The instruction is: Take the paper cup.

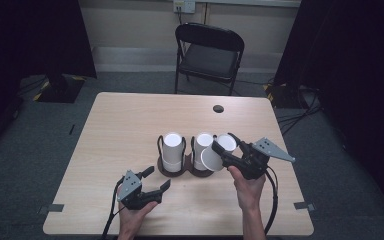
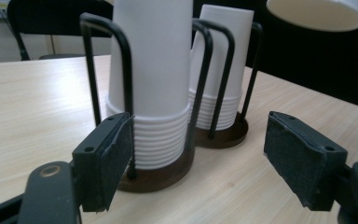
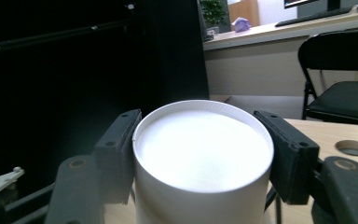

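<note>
We see the left gripper (image 1: 156,179) low over the pale wood-grain table (image 1: 120,120), its jaws spread wide with nothing between them; its flat black pads (image 2: 103,161) look rough and slightly frayed at the edges. Just ahead of it stands the left cup stack (image 1: 172,151), smooth white paper cups nested upside down, their rolled rims forming tight ridges near the bottom. The stack sits on a round dark brown base (image 2: 156,173) and is fenced by thin black wire hoops (image 2: 121,60), one of which stands directly between the left pad and the cups. Just beside it to the right is a second cup stack (image 1: 203,150) in a matching holder, its base touching or nearly touching the first. Further right, the right gripper (image 1: 224,150) is closed on a single white cup (image 1: 216,152), which is lifted clear of the table and tipped on its side beside the second stack; in the right gripper view both pads press the cup's wall just under its flat recessed bottom. Beyond the grippers a round cable hole (image 1: 218,108) pierces the table, and a black folding chair (image 1: 209,52) stands on the grey carpet behind.
</note>
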`<state>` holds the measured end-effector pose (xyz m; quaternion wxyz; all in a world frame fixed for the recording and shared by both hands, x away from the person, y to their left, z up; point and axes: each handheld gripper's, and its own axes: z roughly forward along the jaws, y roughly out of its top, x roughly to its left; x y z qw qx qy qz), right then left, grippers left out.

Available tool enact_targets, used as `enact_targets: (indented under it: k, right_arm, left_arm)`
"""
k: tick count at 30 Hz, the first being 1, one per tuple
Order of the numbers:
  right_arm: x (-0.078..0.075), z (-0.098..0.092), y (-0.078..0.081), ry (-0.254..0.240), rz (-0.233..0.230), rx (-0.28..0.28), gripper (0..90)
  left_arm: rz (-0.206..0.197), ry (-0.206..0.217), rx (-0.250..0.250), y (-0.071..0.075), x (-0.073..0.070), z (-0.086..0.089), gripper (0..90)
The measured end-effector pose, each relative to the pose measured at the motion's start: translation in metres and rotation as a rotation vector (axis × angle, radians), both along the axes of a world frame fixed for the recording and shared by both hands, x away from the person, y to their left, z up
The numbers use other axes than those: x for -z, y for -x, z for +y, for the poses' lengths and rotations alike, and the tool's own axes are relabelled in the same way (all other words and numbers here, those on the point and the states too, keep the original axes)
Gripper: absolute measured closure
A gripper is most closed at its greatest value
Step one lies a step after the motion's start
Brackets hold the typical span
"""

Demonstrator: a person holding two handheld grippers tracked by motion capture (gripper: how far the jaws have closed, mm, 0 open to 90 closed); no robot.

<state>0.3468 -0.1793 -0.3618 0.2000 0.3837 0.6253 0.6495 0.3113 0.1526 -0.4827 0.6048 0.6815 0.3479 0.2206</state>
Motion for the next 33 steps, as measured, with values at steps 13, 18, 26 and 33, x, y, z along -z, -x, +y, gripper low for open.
enact_targets:
  k: [13,18,26,33]
  right_arm:
    - [0.031,0.006,0.014,-0.063,0.055,-0.072,35.1]
    - [0.041,0.01,0.018,-0.117,0.077,-0.098,35.1]
    - [0.052,0.018,0.021,-0.174,0.08,-0.148,35.3]
    - [0.061,0.021,0.02,-0.243,0.117,-0.185,35.3]
  left_arm:
    - [0.01,0.039,0.083,0.001,0.003,-0.009,28.6]
    - [-0.024,0.023,0.081,0.002,0.003,-0.012,29.5]
    - [-0.061,0.012,0.107,0.003,0.0,-0.02,32.9]
    - [-0.126,0.004,0.129,0.004,-0.001,-0.031,39.6]
